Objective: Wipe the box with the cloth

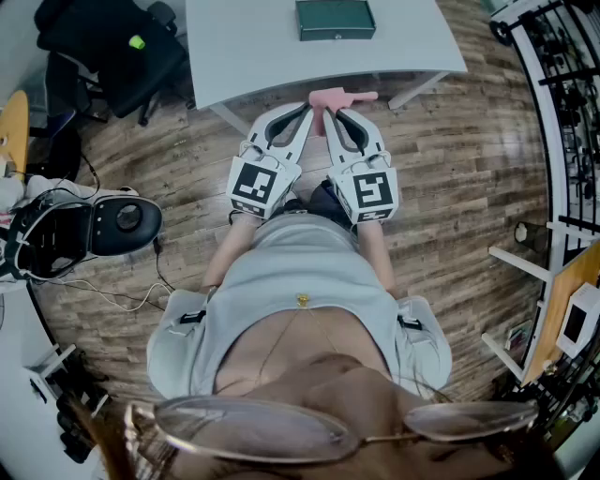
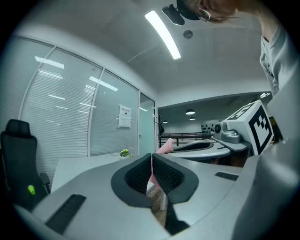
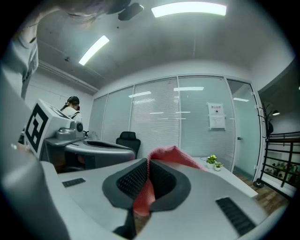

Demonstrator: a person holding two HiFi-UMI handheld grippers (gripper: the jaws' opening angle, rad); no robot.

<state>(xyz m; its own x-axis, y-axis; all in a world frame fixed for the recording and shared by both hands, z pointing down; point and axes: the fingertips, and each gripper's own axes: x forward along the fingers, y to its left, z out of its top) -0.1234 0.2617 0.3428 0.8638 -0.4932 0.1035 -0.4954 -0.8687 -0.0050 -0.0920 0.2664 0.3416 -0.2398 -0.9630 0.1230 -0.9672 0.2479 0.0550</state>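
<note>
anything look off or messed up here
Nothing spilled or damaged. The box lies flat on the table. The pink cloth is pinched by the left hand-held gripper and right hand-held gripper, over the floor, short of the table.

A white worktop (image 1: 244,47) spans the far side of the scene, and a dark green box (image 1: 335,19) lies flat on it near its far edge, right of the middle. The worktop stands on a wooden plank floor (image 1: 469,169). On that floor, a black office chair (image 1: 112,47) stands at far left and a thin cable (image 1: 122,298) trails at near left.
</note>
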